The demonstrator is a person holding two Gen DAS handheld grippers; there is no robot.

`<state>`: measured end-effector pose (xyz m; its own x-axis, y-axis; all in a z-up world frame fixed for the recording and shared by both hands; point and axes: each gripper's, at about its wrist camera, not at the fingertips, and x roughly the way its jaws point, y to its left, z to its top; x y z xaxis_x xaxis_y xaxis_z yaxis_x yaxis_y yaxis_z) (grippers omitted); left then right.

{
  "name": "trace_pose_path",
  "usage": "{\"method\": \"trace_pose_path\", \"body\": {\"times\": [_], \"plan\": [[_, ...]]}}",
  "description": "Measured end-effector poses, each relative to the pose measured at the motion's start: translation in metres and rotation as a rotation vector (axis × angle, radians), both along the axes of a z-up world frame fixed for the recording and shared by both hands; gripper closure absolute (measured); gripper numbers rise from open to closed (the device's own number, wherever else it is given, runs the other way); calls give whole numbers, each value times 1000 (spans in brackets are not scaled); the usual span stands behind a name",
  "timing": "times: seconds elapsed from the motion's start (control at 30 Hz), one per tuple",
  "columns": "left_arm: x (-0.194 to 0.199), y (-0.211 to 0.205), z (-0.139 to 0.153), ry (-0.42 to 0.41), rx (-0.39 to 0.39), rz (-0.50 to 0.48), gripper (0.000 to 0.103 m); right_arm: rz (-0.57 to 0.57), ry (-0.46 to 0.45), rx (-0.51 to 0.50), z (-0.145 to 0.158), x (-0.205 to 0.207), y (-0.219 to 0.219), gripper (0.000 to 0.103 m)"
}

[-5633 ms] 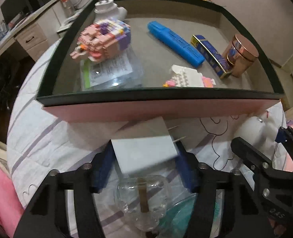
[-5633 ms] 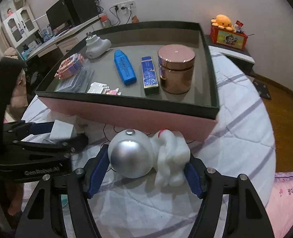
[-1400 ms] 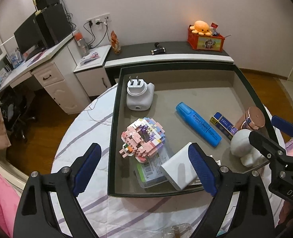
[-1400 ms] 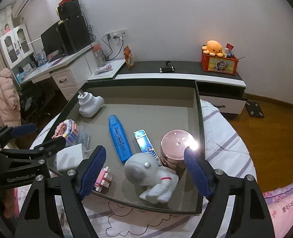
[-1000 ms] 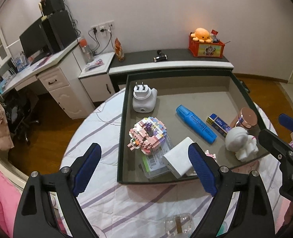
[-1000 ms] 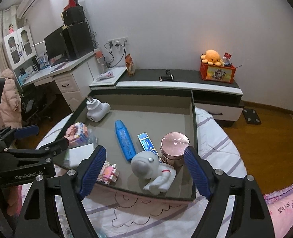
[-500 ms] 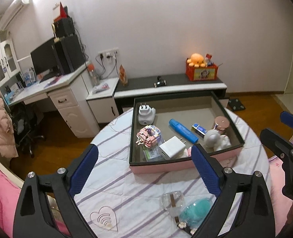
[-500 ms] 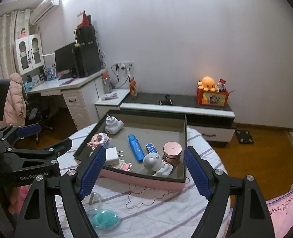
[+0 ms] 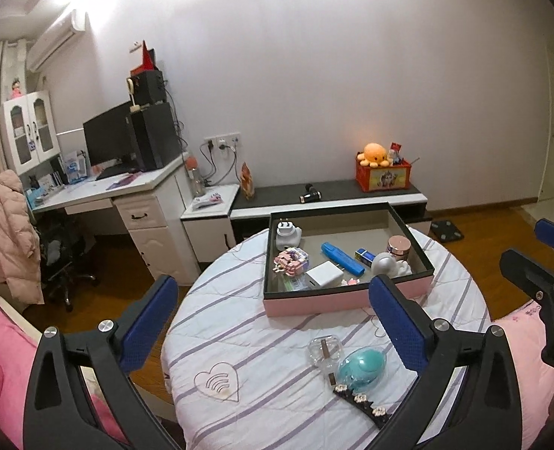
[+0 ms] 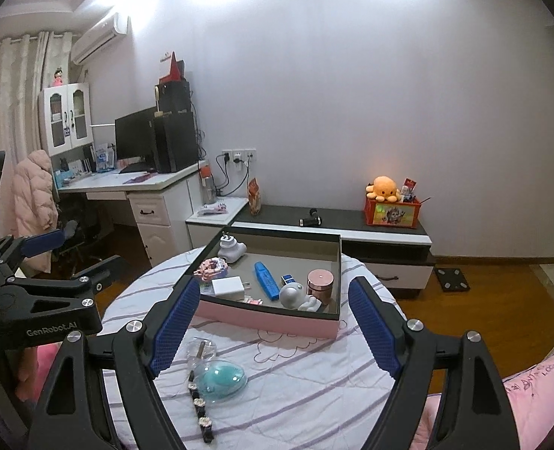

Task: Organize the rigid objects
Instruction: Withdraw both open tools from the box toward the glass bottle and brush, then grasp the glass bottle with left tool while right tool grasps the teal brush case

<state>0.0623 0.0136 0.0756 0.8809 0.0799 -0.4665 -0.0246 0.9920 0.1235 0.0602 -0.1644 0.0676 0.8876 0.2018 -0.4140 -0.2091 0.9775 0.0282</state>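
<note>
Now we hold both tools pulled well back from the box (image 9: pixel 348 300), which sits at the far side of the round worktop (image 9: pixel 239 337). The left tool (image 9: pixel 273 322) stands wide with nothing between its pads; its jaws have just been opening further. The right tool (image 10: pixel 273 326) is also spread wide and holds nothing.

What remains outside the box lies on the near part of the worktop: a clear case (image 9: pixel 325 350), a teal egg-shaped item (image 9: pixel 361 369) touching it, and a dark hair clip (image 10: pixel 200 408) with small flowers. Seen from the right wrist, the clip's long axis runs roughly toward and away from us, just below the teal item. All three lie ahead of and below both tools, between us and the box. From the left tool they sit toward its right finger; from the right tool, toward its left finger, so neither hand looks clearly nearer.

Compared with a second and a half ago, both views have retreated from close over the box, and the astronaut figure (image 10: pixel 295 296) and white charger (image 10: pixel 228 287) lie inside it.
</note>
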Motion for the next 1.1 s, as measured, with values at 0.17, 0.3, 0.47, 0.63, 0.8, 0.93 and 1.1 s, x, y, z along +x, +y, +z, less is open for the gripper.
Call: {"method": "trace_pose_path", "body": {"times": [0.17, 0.3, 0.47, 0.63, 0.8, 0.93, 1.1], "plan": [[-12, 6, -2, -12, -10, 23, 0, 4, -19, 8, 1, -16, 0, 16], [-16, 8, -4, -4, -9, 44, 0, -3, -10, 11, -1, -20, -1, 16], [-18, 7, -4, -5, -7, 48, 0, -18, -7, 12, -2, -25, -3, 15], [-20, 7, -7, 4, 1, 45, 0, -14, 2, 10, -3, -26, -2, 14], [-14, 8, -15, 31, 8, 42, 0, -6, 28, -7, -9, -21, 1, 14], [-1, 9, -29, 83, 8, 44, 0, 7, 90, -33, -24, -10, 8, 14], [14, 13, -55, 161, 28, 53, 0, 26, 172, -61, -45, 5, 20, 14]]}}
